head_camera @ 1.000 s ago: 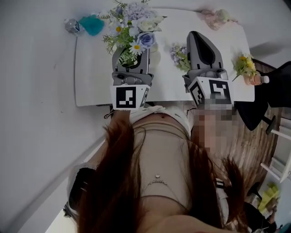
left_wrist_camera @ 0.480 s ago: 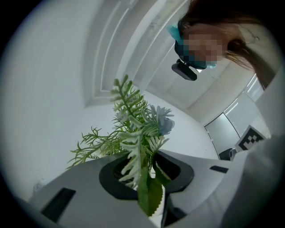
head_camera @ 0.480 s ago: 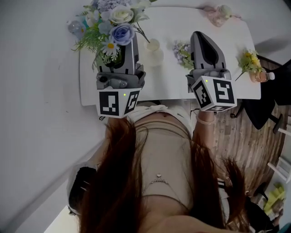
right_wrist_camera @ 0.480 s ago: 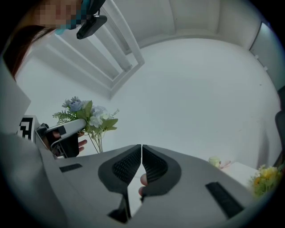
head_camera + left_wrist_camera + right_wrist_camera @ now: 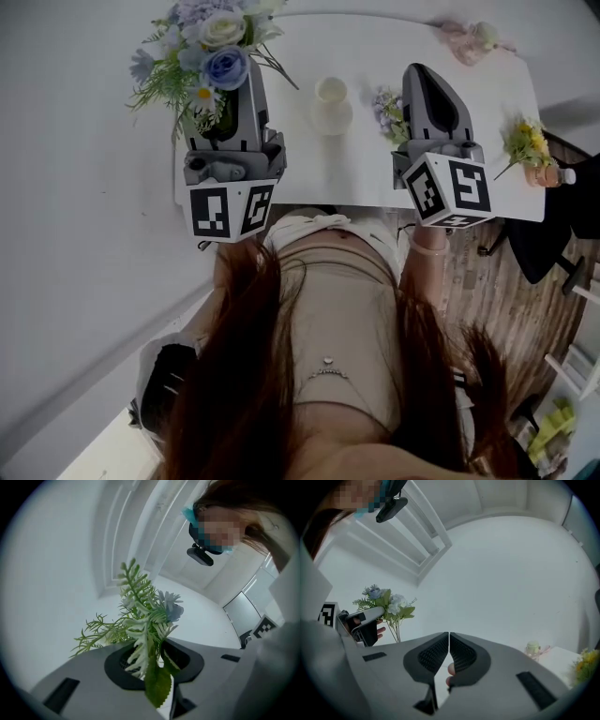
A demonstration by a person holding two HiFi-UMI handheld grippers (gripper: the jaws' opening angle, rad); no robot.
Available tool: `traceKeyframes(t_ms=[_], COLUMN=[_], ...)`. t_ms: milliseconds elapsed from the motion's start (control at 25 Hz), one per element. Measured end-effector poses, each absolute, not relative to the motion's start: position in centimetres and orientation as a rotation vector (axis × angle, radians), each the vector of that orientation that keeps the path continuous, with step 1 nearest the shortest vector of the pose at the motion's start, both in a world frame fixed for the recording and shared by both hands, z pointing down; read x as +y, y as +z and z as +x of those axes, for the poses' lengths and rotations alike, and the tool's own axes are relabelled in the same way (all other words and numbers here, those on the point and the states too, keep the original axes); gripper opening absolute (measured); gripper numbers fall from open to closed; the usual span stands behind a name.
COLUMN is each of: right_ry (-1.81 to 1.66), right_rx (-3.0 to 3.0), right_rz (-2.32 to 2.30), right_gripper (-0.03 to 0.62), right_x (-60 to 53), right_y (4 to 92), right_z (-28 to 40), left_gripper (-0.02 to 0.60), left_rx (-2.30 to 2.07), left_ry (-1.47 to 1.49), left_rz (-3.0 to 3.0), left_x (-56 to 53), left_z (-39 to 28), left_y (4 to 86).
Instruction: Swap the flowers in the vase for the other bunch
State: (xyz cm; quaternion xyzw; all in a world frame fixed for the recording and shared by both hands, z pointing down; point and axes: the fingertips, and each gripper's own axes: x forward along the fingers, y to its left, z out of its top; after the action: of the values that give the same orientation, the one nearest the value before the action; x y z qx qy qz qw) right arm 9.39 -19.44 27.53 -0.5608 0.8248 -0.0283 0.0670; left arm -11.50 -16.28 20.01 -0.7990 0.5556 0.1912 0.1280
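blue-white bunch (image 5: 208, 52) clear of vase (image 5: 331, 105), gripped in left gripper (image 5: 228, 94)

my left gripper is clamped on the stems of the blue-white bunch. in the left gripper view the stems + a green leaf sit pinched btwn the pads, w/ the blooms fanning out past the tips. in the head view the bunch is up in the air over the left end of the table (image 5: 309, 178), well apart from the vase. vase stands upright on the table btwn my two grippers, mouth facing up. right gripper (image 5: 427, 80) has its jaws pressed together and points out over the table. a small purple bunch (image 5: 387, 111) lies on the table just beside it, on the vase side. yellow flowers (image 5: 525, 145) sit at the table's right edge.
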Motion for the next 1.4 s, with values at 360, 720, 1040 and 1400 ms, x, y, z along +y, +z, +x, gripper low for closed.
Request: traceKeyframes(t_ms=[360, 720, 1040, 1400], right_ry=[-0.123, -0.189, -0.229, -0.232], right_rx=[2.515, 2.512, 2.534, 2.552], right_rz=[-1.651, -1.753, -1.797, -1.859], right_gripper=[0.028, 0.028, 0.028, 0.028], right_x=[-20.0, -20.8, -22.0, -23.4], right_y=[28.6, 30.0, 31.1, 31.7], right_z=[7.7, 8.7, 9.6, 10.8], left_gripper=[0.098, 0.098, 0.1, 0.1], left_rx=[1.741, 1.872, 1.912, 1.962], left_ry=[0.372, 0.126, -0.162, -0.343], left_rz=[-2.356, -2.504, -2.599, -2.678], left_x=[-17.2, -19.4, -21.0, -23.0], left_z=[-14.4, -16.0, -16.4, -16.6], left_y=[24.4, 31.7, 38.1, 43.7])
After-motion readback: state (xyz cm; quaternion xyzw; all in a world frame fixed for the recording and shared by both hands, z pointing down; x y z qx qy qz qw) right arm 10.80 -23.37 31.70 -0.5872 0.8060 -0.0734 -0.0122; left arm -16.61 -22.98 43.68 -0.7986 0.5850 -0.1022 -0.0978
